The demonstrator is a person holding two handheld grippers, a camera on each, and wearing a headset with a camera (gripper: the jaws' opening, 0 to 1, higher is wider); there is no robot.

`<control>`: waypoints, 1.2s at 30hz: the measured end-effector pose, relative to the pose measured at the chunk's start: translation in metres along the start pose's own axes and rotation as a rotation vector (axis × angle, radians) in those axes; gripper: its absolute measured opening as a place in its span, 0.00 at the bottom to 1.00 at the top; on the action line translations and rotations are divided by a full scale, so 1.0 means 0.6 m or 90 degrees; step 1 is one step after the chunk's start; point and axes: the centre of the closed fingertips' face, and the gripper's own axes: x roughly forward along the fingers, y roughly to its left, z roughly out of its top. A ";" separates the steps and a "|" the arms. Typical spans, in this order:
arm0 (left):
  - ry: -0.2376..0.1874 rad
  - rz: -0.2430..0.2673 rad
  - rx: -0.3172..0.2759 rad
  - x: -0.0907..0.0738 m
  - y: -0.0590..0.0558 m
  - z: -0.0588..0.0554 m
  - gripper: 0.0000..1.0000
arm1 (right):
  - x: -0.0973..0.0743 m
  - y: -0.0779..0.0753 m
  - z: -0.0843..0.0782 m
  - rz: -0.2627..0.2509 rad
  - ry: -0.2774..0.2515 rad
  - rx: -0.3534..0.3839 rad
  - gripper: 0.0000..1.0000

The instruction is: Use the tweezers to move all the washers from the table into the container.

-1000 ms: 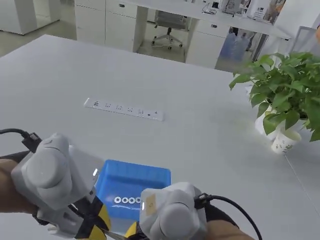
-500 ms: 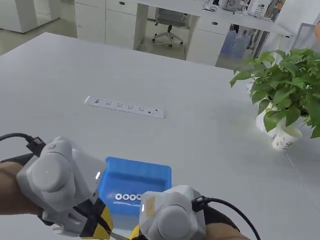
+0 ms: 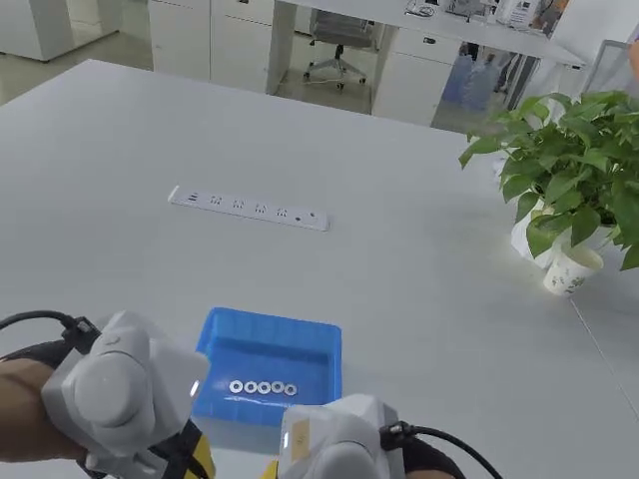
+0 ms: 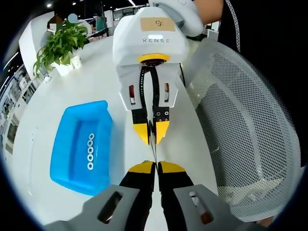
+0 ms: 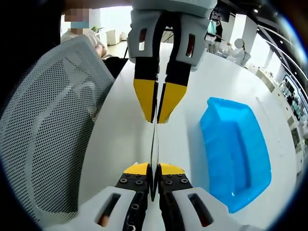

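Left tool (image 4: 156,168) and right tool (image 5: 153,169) both clenched on tweezers (image 4: 153,144), beside blue container (image 4: 72,142). Judgement: free one only once the other holds firm.

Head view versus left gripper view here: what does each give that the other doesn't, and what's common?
Head view: the power strip and the office chair beyond the table. Left gripper view: the tweezers, held at both ends by the shut jaws of the left gripper and right gripper, and a mesh chair back. Both: the blue container with five washers in a row, and the potted plant.
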 end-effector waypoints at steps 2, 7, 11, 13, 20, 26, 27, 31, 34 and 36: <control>-0.003 0.002 -0.007 0.003 0.000 -0.003 0.06 | 0.002 -0.001 -0.002 -0.001 0.000 -0.006 0.07; -0.008 0.010 -0.018 0.009 0.001 -0.010 0.06 | 0.006 -0.002 -0.004 -0.003 -0.001 -0.012 0.07; -0.006 0.012 -0.021 0.013 0.000 -0.016 0.06 | 0.008 -0.001 -0.002 -0.005 -0.012 -0.012 0.07; -0.006 0.014 -0.025 0.014 0.000 -0.019 0.06 | 0.008 0.000 -0.002 -0.005 -0.016 -0.012 0.07; -0.006 0.013 -0.033 0.023 -0.003 -0.026 0.06 | 0.009 0.003 -0.001 0.006 -0.017 -0.019 0.08; -0.002 0.016 -0.032 0.028 -0.003 -0.030 0.05 | 0.008 0.004 -0.001 0.012 -0.016 -0.014 0.08; -0.002 0.018 -0.032 0.028 -0.003 -0.030 0.05 | 0.008 0.004 -0.001 0.012 -0.016 -0.014 0.08; -0.004 0.027 -0.035 0.031 0.000 -0.033 0.04 | 0.008 0.002 -0.003 0.013 -0.013 -0.006 0.09; -0.007 0.029 -0.040 0.033 0.001 -0.034 0.04 | 0.008 0.003 -0.003 0.019 -0.009 -0.009 0.10; -0.009 0.030 -0.041 0.034 0.001 -0.034 0.04 | 0.008 0.004 -0.003 0.028 -0.008 -0.011 0.11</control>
